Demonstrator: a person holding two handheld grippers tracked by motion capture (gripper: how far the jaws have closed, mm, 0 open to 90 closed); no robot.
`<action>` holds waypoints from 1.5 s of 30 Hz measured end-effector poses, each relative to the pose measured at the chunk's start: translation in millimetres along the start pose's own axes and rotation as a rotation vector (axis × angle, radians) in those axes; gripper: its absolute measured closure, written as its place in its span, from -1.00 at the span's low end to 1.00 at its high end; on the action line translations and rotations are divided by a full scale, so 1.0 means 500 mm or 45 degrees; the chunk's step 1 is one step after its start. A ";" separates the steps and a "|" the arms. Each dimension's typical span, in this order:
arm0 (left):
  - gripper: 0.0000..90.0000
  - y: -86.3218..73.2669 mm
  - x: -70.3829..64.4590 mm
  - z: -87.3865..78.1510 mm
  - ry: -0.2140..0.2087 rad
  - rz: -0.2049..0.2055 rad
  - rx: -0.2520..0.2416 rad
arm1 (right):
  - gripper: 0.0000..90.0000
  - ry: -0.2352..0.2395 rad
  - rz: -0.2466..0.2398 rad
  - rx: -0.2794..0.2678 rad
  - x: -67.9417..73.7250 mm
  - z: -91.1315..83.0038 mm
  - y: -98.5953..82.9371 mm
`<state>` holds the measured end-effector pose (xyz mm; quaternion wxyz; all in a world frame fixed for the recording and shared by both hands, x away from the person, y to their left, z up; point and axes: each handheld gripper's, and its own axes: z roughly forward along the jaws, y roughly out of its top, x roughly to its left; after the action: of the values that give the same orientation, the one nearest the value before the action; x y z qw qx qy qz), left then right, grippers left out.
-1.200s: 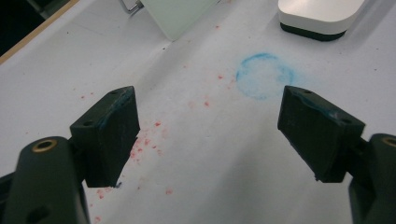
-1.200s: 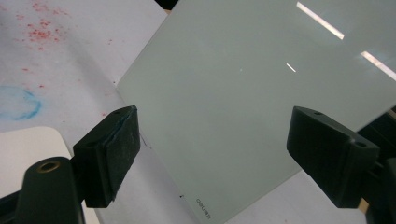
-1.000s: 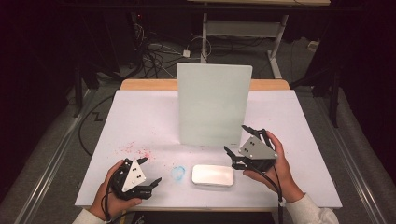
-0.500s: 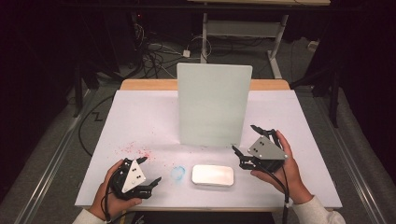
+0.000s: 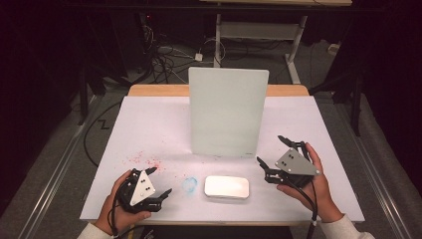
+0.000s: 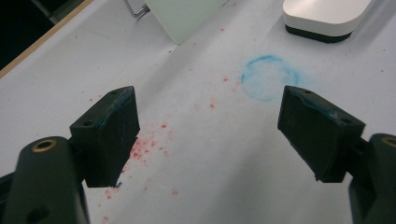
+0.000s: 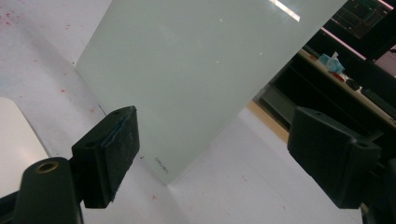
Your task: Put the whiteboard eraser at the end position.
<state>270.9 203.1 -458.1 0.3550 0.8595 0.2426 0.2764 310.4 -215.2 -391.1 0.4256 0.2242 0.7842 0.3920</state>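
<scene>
High view has the white-covered table (image 5: pixel 149 124) laid out with a pale green board (image 5: pixel 228 112) standing upright at the middle, nearer the far edge. Close to the near edge, right at the centre, lies a white rounded-rectangle block (image 5: pixel 226 186) on a dark base, flat on the table. Just left of it, a faint blue ring mark (image 5: pixel 189 184); further left, a scatter of red specks (image 5: pixel 144 160).

Left gripper (image 5: pixel 160 182) sits by the near-left corner, in the person's left hand (image 5: pixel 117 201), jaws spread wide and pointing toward the blue ring, nothing between them. Left gripper view confirms it: wide open over bare table, red specks beneath, ring and block ahead.

Right gripper (image 5: pixel 272 152) is toward the near-right side, held by the right hand (image 5: pixel 313 186), apart from the block. Its jaws are wide apart too, empty. Right gripper view looks at the board's lower corner, where small lettering (image 7: pixel 160 163) is too small to read.
</scene>
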 end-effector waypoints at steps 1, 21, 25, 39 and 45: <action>-0.56 0.000 0.000 0.000 0.001 0.000 0.001 | -0.61 0.003 0.001 -0.003 0.000 -0.002 -0.003; -0.56 -0.001 0.001 0.000 0.000 0.002 0.004 | -0.60 -0.004 0.057 0.019 0.000 -0.029 -0.075; -0.56 -0.001 0.002 0.001 0.000 -0.002 0.002 | -0.60 -0.017 0.064 0.030 0.001 -0.032 -0.092; -0.56 -0.003 0.014 0.000 -0.016 -0.050 -0.018 | -0.63 -0.039 0.138 0.091 -0.007 -0.052 -0.159; -0.56 -0.007 0.021 0.003 -0.010 -0.072 -0.015 | -0.63 -0.019 0.226 0.120 -0.010 -0.053 -0.196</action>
<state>279.1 211.0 -458.3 0.3686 0.8512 0.2639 0.2644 288.9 -288.0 -458.7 0.3839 0.3154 0.7757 0.3891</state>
